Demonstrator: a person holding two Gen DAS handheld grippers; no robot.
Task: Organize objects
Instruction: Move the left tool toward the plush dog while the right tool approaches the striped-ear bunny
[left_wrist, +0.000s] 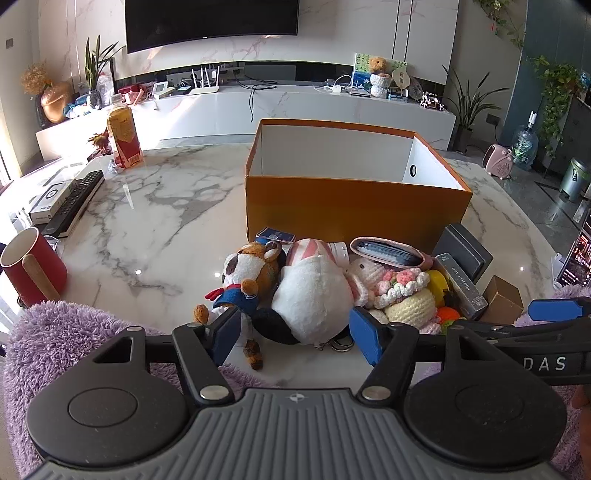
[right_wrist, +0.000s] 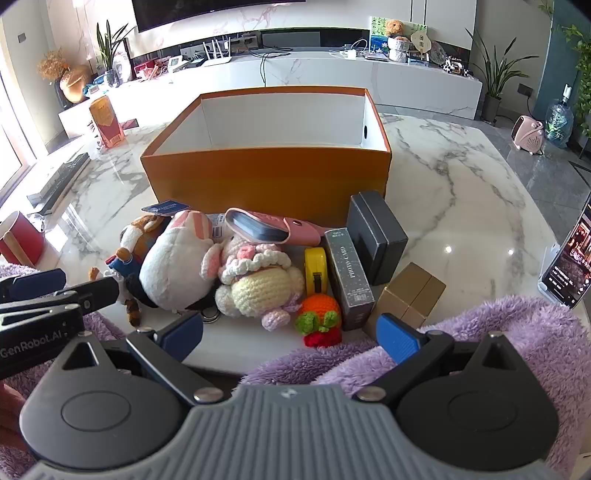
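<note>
Two hand-held grippers hover with jaws spread and empty over a heap of toys and boxes near the front edge of a white marble table (left_wrist: 155, 206), before an empty orange cardboard box (right_wrist: 266, 173).

The left gripper (left_wrist: 295, 332) faces a plump white plush rabbit (left_wrist: 314, 291) lying against a brown-and-white plush dog (left_wrist: 255, 269); the right gripper (right_wrist: 291, 336) faces an orange crocheted fruit (right_wrist: 320, 308) and a cream crocheted doll (right_wrist: 258, 284). Judged from here, the soft, squashy toys want a grip across the body's middle, then a lift clear over the box's wall. The rigid grey card box (right_wrist: 349, 277), slick-sided, likely needs square, flat-faced clamping.
</note>
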